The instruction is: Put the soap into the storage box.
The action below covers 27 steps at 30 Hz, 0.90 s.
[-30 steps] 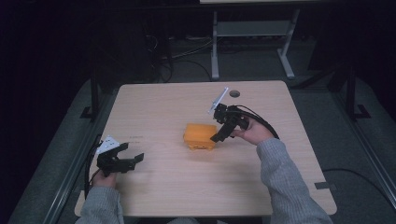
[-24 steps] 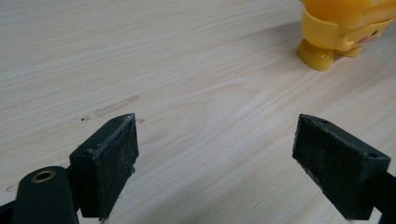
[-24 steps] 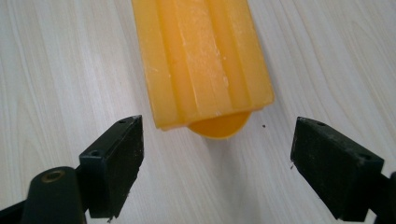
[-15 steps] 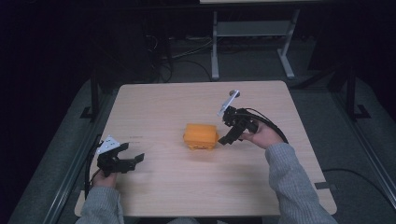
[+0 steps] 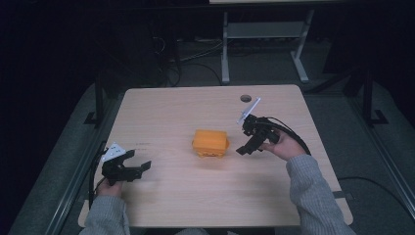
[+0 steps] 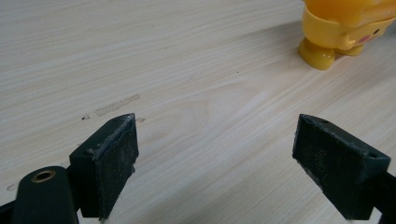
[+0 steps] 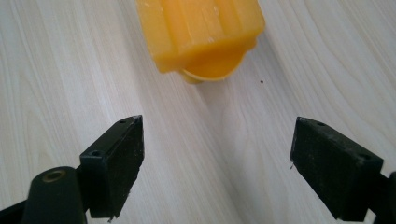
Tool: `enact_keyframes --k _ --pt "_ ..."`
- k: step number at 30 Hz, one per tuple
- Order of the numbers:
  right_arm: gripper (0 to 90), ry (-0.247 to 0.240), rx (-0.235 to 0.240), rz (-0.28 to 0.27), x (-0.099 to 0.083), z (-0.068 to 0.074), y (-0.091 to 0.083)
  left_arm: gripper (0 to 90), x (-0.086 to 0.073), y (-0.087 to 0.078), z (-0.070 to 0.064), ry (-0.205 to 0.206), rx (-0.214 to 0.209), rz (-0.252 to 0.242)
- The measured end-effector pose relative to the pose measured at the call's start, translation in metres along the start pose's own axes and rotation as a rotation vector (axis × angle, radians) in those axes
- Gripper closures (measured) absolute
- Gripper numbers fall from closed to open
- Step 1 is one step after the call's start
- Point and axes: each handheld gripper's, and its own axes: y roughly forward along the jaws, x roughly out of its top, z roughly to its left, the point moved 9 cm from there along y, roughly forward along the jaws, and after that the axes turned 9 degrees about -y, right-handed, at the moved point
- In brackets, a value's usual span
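One orange toy (image 5: 210,143) stood mid-worktop (image 5: 186,200), ungripped. Right tool (image 5: 243,148) — jaws spread wide — sat just beside it, aimed at its side, seemingly lined up for a grasp. Left tool (image 5: 142,168) — also agape — rested well apart, idle near the worktop's edge.

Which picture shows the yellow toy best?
The high view: the whole yellow toy sits on the table. The left gripper view catches just its foot and a pink cheek; the right gripper view shows one end up close.
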Motion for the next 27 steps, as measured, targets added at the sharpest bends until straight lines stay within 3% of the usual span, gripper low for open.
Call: enact_keyframes --k 27 --pt "17.1 0.059 -0.014 -0.011 -0.035 0.004 -0.011 13.8 -0.001 0.001 -0.001 0.002 -0.001 0.005"
